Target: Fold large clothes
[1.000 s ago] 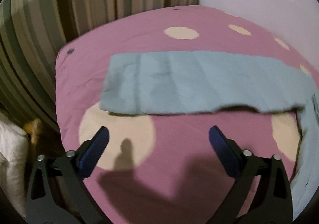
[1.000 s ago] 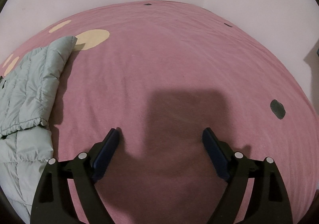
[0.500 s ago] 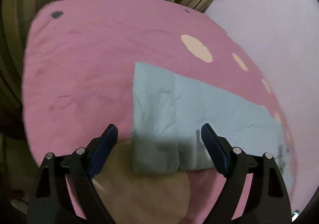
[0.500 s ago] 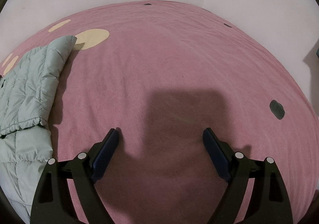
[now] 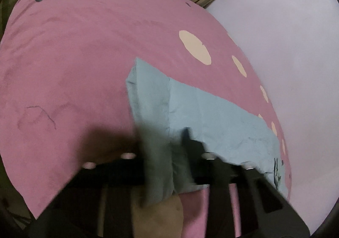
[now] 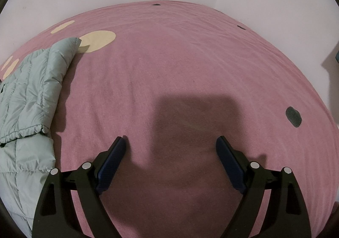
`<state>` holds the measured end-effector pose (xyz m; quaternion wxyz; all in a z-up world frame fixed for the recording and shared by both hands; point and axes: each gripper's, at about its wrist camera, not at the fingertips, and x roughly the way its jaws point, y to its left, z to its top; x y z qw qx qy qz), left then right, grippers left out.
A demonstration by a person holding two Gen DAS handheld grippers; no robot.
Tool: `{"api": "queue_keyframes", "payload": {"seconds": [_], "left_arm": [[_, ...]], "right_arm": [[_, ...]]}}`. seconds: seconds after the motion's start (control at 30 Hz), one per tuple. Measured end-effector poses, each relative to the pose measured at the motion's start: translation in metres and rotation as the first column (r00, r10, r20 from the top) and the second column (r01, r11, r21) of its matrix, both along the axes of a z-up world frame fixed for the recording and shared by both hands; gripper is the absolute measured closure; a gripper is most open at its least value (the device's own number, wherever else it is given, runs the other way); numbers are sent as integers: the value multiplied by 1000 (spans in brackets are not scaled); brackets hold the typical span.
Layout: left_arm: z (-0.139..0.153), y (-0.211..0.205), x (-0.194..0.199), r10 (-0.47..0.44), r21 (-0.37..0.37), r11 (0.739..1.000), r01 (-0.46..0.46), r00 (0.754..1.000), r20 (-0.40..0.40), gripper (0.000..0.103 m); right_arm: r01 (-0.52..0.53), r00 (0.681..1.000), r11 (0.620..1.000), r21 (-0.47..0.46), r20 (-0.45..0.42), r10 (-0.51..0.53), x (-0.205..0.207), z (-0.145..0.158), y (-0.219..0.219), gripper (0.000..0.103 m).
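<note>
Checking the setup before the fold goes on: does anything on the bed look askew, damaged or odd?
Nothing looks damaged or spilled. The jacket lies flat on the bedspread, its near end bunched between the closing jaws of the left hand-held gripper. The right hand-held gripper is open over bare bedspread.

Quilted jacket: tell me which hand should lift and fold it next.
Left. The left gripper is closing with the quilted jacket end between its jaws. The right gripper stands open over bare pink bedspread, with the jacket off at its left edge.
</note>
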<state>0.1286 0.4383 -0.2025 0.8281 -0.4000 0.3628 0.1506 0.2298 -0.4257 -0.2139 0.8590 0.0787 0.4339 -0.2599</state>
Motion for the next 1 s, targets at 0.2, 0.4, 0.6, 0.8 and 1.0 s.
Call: {"api": "queue_keyframes", "payload": {"seconds": [0.2,0.4,0.6,0.8,1.0], "left_arm": [[33,-32,12,-37,84,996,34,998,41,97],[85,-107,54,-202,165,969,183,973,108,98],[119,-210,106,-398,200,908,367,905,148,98],[136,-336,165,-585,232,801,552,803,111,98],[124,-443,201,-685,305,699,647,729,22,98]], "right_arm": [[0,1000,1000,1,1,0,0,0,0,17],[1,1000,1000,10,6,-1,-1,0,-2,17],[2,1000,1000,20,11,-2,-2,0,-3,17],[2,1000,999,34,19,-3,-4,0,-5,17],[2,1000,999,42,25,-3,-4,-1,-5,16]]}}
